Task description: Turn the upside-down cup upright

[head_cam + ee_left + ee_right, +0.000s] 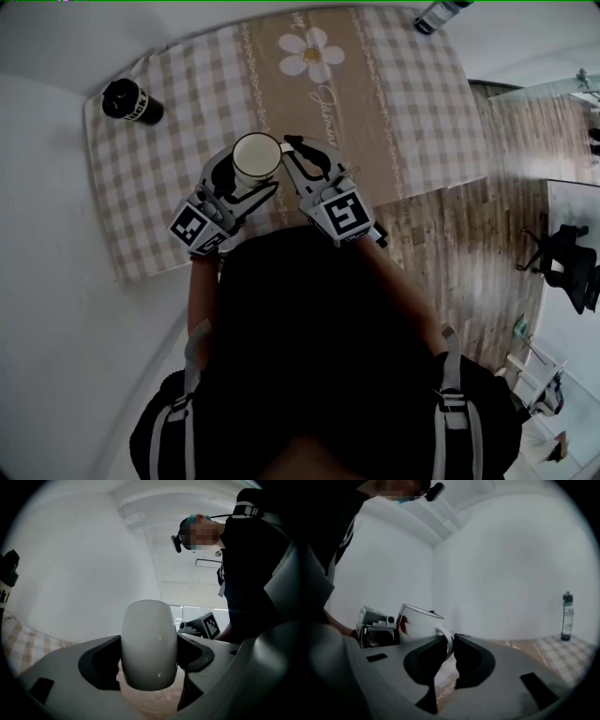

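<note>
Now the cup [256, 157] is gripped by the wide-set left gripper [242, 178], its handle [446, 637] by the near-closed right gripper [452, 643], whose view alone shows a red mark [403, 625].

1. White cup [256, 157], red mark on its side.
2. Beige-and-white checked tablecloth [412, 112] below the cup, with a tan middle band and a white, yellow-centred daisy [312, 53].
3. Black can [131, 101] left of the cup, white lettering.

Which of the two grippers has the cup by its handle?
The right gripper: its jaws pinch the handle of the white cup, while the left gripper clamps the cup's round body.
</note>
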`<state>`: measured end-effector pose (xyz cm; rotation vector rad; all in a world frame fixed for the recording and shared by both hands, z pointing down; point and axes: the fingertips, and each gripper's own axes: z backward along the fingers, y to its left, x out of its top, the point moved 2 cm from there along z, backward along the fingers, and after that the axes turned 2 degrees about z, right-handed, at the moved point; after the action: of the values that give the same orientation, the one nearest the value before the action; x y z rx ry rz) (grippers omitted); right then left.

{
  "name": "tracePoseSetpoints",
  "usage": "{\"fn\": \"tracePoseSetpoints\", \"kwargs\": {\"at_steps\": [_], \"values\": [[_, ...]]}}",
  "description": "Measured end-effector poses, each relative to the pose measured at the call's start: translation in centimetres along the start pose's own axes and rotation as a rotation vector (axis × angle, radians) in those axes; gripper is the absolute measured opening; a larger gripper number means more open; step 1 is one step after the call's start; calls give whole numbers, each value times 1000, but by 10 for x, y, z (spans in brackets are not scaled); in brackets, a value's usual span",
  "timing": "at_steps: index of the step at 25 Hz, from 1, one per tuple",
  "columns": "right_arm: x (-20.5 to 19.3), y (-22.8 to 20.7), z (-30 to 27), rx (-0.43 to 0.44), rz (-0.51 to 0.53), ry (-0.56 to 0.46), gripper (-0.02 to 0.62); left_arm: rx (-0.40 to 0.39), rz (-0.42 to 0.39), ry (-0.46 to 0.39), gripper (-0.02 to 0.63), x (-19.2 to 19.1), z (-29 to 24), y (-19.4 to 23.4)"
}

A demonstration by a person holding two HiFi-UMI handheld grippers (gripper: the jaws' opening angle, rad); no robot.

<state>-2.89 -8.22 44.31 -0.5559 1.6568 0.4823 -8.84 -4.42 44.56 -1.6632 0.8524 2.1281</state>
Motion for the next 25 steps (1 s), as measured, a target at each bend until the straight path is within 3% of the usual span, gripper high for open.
{"fn": "tracePoseSetpoints", "kwargs": {"at_steps": [6, 9, 19, 25], "values": [[10, 6, 2, -26, 386, 51, 44, 1, -52, 93, 376, -16, 1, -3], [11, 9, 2, -30, 490, 52, 44, 12, -64, 102, 374, -18, 0, -6], [5, 2, 1, -73, 398, 44, 40, 25, -32, 92, 371, -17, -3, -5], [-4, -9, -6, -84, 325, 50, 43, 94, -26, 94, 376, -30, -6, 5]]}}
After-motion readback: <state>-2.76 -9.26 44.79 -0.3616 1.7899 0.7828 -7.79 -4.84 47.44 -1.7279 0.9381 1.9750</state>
